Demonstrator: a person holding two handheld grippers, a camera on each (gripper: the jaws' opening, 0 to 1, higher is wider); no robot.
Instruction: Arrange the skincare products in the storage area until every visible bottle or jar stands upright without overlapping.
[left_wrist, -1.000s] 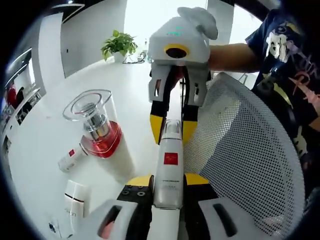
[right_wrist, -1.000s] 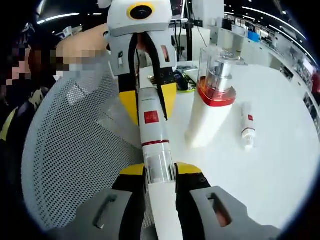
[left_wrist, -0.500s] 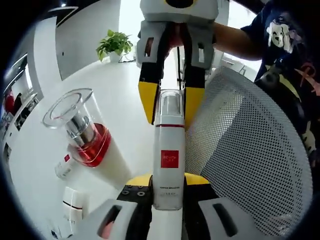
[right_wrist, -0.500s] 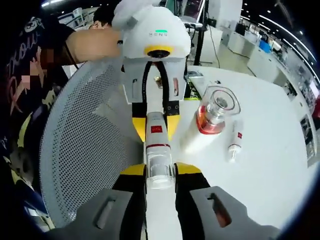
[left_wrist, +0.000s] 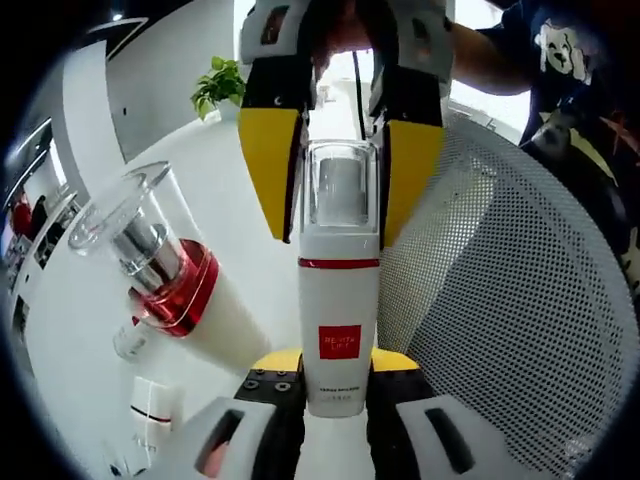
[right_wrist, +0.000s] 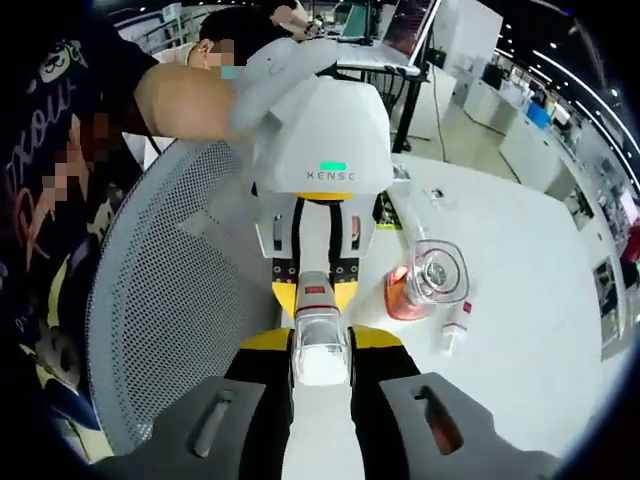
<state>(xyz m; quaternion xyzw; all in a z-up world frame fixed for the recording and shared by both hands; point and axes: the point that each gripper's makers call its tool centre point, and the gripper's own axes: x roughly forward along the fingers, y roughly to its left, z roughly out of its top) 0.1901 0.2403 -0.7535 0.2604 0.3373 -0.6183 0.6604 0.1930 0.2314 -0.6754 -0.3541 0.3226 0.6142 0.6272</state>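
A white pump bottle (left_wrist: 340, 300) with a red band and clear cap is held between both grippers. My left gripper (left_wrist: 338, 365) is shut on its base end. My right gripper (left_wrist: 340, 170) reaches in from the top, its yellow jaws pressed on either side of the clear cap. In the right gripper view the same bottle (right_wrist: 320, 345) looks foreshortened. There my right gripper (right_wrist: 320, 350) clamps the cap and my left gripper (right_wrist: 315, 297) faces it. A large white bottle (left_wrist: 160, 280) with a red ring and clear cap leans on the white table (left_wrist: 70, 300). A small tube (right_wrist: 450, 335) lies beside it.
A white mesh basket (left_wrist: 500, 300) stands to the right of the held bottle and appears in the right gripper view (right_wrist: 170, 300) on the left. A small white jar (left_wrist: 150, 410) sits near the table's front. A potted plant (left_wrist: 215, 85) stands far back. A person's arm (right_wrist: 185, 100) holds the left gripper.
Both grippers keep hold of the pump bottle. In the left gripper view the cap and right gripper have come much closer. The right gripper view now looks down from higher over the table.
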